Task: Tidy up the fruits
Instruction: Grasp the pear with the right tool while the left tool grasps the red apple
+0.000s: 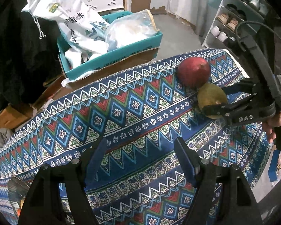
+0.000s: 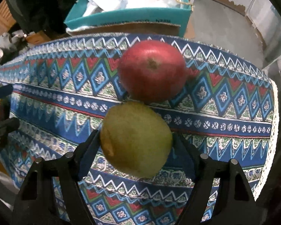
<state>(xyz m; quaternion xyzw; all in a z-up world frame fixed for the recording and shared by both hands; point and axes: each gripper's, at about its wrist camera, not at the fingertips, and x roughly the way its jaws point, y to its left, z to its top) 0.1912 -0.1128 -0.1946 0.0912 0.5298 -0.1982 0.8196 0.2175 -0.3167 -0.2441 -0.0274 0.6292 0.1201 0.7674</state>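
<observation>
Patterned tablecloth (image 2: 224,97) bears one red fruit (image 2: 152,71), one green fruit (image 2: 135,138) between right claw's (image 2: 134,140) spread fingers.

We see our right gripper (image 1: 211,101) as black linkage arms with silver pins, blue pads, white "DAS" lettering and a black cable (image 1: 252,23).

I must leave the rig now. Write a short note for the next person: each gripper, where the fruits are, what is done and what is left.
Left gripper: open, nothing between its fingers, over bare tablecloth.
Right gripper: fingers on both sides of the green fruit; a firm grip is not certain.
Red fruit: on the cloth just behind the green one, seemingly touching it, near the far edge.
Done: nothing visibly sorted yet.
Left: close on the green fruit, move it, then the red fruit.
</observation>
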